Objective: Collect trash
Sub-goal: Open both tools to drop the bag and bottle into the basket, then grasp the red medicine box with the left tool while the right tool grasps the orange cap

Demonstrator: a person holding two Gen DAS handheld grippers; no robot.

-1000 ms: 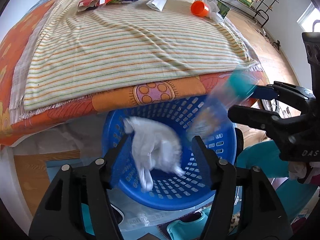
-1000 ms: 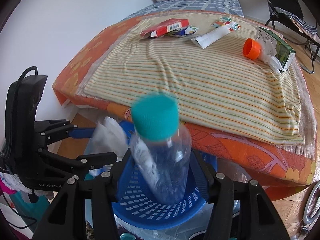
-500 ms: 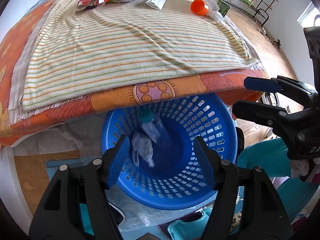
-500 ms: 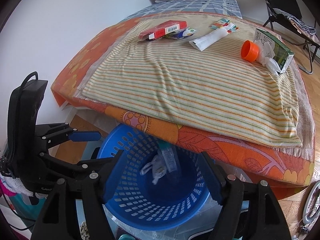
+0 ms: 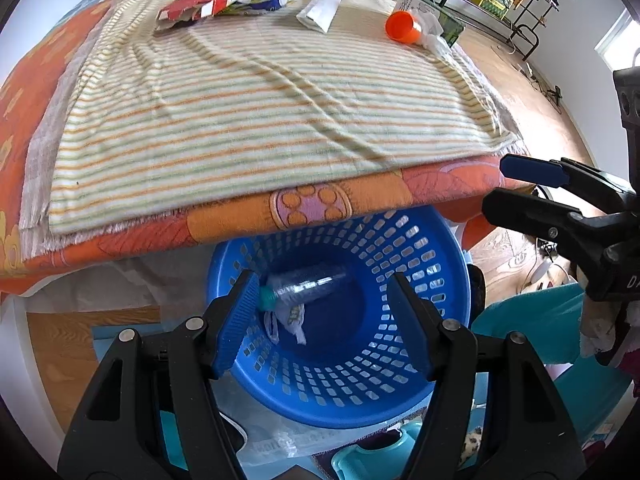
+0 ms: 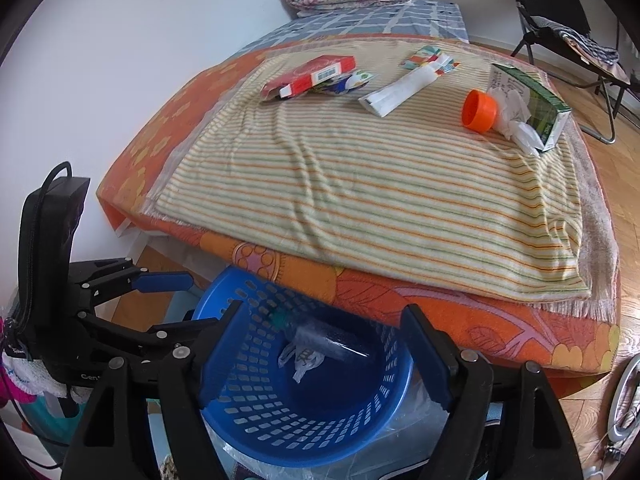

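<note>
A clear bottle [image 5: 308, 286] with a teal cap lies on its side over a crumpled wrapper [image 5: 290, 316] inside the blue basket [image 5: 448, 320].

A: Where does the left wrist view look from?

B: From above the blue basket [image 5: 420, 396], tilted steeply down, close; the bed [image 5: 256, 120] runs away beyond it.

A: And the right wrist view?

B: Much the same, set further right; basket [image 6: 360, 436] near, bed [image 6: 360, 208] ahead; both share basket and bed, and each sees the other's tool at its edge.
</note>
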